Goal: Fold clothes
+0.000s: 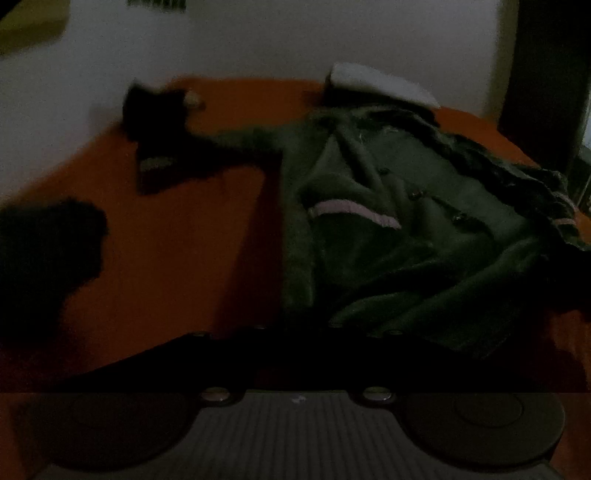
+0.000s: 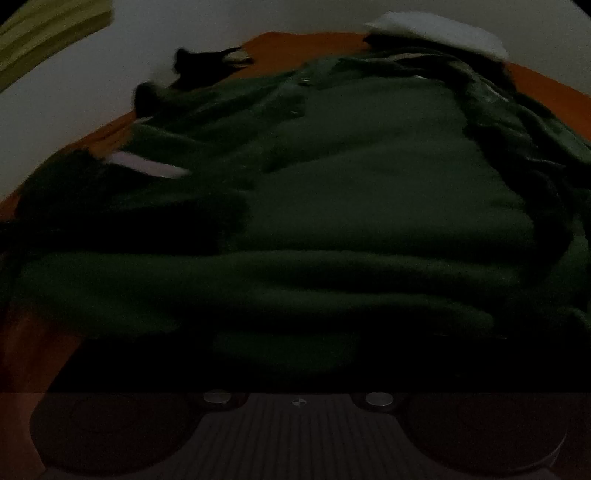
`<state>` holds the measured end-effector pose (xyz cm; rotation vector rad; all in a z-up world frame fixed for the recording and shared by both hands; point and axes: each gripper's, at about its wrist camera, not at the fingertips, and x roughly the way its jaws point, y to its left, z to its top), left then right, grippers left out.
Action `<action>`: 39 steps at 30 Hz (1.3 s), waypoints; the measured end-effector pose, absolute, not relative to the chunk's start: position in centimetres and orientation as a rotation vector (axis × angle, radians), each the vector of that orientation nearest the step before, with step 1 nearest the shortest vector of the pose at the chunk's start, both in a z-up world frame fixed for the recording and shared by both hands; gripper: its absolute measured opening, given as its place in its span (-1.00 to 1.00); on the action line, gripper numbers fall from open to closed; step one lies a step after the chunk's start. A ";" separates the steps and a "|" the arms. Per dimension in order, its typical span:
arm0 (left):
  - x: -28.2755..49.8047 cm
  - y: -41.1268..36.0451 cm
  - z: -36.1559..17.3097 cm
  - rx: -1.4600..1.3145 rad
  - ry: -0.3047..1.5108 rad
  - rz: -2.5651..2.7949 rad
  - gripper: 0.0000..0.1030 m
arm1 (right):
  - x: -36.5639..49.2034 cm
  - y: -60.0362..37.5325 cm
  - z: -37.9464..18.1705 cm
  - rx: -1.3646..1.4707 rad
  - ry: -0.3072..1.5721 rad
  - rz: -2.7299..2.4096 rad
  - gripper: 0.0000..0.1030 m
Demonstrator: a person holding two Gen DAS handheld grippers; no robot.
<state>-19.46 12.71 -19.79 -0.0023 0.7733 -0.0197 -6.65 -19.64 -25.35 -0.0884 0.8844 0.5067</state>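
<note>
A dark green buttoned jacket point(image 1: 406, 229) lies crumpled on an orange bed point(image 1: 177, 240), right of centre in the left wrist view. One pale-striped cuff point(image 1: 354, 212) rests on its front, and a sleeve stretches left toward a black item point(image 1: 159, 122). In the right wrist view the jacket point(image 2: 351, 184) fills the frame in thick folds, with the striped cuff point(image 2: 147, 164) at the left. Only each gripper's ribbed body shows, at the bottom point(image 1: 295, 424) point(image 2: 295, 432). The fingers are lost in the dark, so I cannot tell how either stands or whether cloth is held.
A white pillow point(image 1: 380, 83) point(image 2: 436, 31) lies at the bed's far edge behind the collar. The black item point(image 2: 199, 62) sits at the far left corner. A pale wall runs behind, a dark upright panel point(image 1: 546, 74) stands at the right, and a dark blurred shape point(image 1: 48, 258) covers the bed's left.
</note>
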 end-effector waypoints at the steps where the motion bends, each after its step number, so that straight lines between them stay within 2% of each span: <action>1: -19.6 12.7 -20.1 0.012 0.778 -0.002 -0.40 | -7.2 -19.5 -25.4 -0.117 0.883 0.516 0.93; 2: -19.6 12.7 -20.4 0.030 0.781 0.018 0.11 | -7.7 -19.3 -25.4 -0.151 0.871 0.527 0.93; 3: -19.8 12.8 -20.5 0.039 0.776 0.041 0.43 | -8.3 -19.1 -25.3 -0.189 0.848 0.546 0.93; 6: -19.5 12.7 -20.2 0.040 0.750 0.044 0.44 | -8.8 -18.5 -25.2 -0.285 0.798 0.593 0.92; 8: -19.4 12.0 -19.7 0.051 0.728 0.020 0.49 | -8.3 -18.0 -25.3 -0.309 0.803 0.617 0.75; 10: -19.0 10.8 -19.7 0.073 0.740 -0.002 0.57 | -7.4 -17.7 -24.6 -0.261 0.825 0.628 0.37; 12: -18.5 9.7 -20.4 0.090 0.775 -0.017 0.57 | -6.4 -17.8 -23.6 -0.183 0.839 0.631 0.38; 14: -18.0 8.6 -21.2 0.114 0.808 -0.042 0.57 | -4.3 -18.0 -22.3 -0.059 0.865 0.620 0.48; 15: -18.1 8.1 -21.6 0.134 0.816 -0.050 0.57 | -3.0 -18.1 -21.8 -0.001 0.884 0.609 0.57; 16: -18.0 7.7 -22.0 0.157 0.825 -0.051 0.58 | -1.5 -18.0 -21.7 0.037 0.914 0.592 0.74; 19: -17.2 7.2 -24.2 0.200 0.914 -0.006 0.62 | 1.8 -17.1 -22.8 0.085 1.006 0.572 0.80; 20: -17.1 7.5 -24.8 0.181 0.934 0.009 0.63 | 2.5 -16.8 -23.5 0.091 1.033 0.574 0.73; 21: -17.0 7.8 -25.0 0.162 0.941 0.017 0.66 | 3.2 -16.4 -24.2 0.096 1.060 0.576 0.27; 22: -17.1 8.1 -25.1 0.147 0.941 0.021 0.67 | 3.9 -16.1 -24.8 0.102 1.088 0.578 -0.34; 23: -17.1 8.3 -25.2 0.132 0.942 0.025 0.70 | 4.0 -16.2 -25.1 0.127 1.098 0.581 -0.50; 25: -17.2 8.6 -25.3 0.124 0.939 0.030 0.70 | 3.3 -17.0 -24.8 0.192 1.091 0.597 -0.60; 28: -17.4 9.1 -25.4 0.104 0.937 0.040 0.74 | 1.6 -18.8 -22.6 0.296 1.093 0.679 -0.61; 32: -17.8 9.6 -25.6 0.077 0.925 0.050 0.77 | 0.6 -22.9 -19.6 0.595 1.030 0.819 -0.61; 33: -18.0 9.7 -25.6 0.078 0.918 0.050 0.77 | 0.4 -23.9 -18.9 0.673 1.009 0.852 -0.49; 34: -18.1 9.7 -25.6 0.081 0.910 0.049 0.77 | 0.4 -24.4 -18.5 0.650 0.993 0.823 -0.34; 38: -18.9 9.4 -25.2 0.097 0.887 0.053 0.76 | 0.2 -23.6 -19.7 0.390 1.007 0.661 -0.33; 39: -19.1 9.4 -25.1 0.095 0.880 0.055 0.76 | 0.1 -23.2 -20.4 0.371 1.027 0.660 -0.27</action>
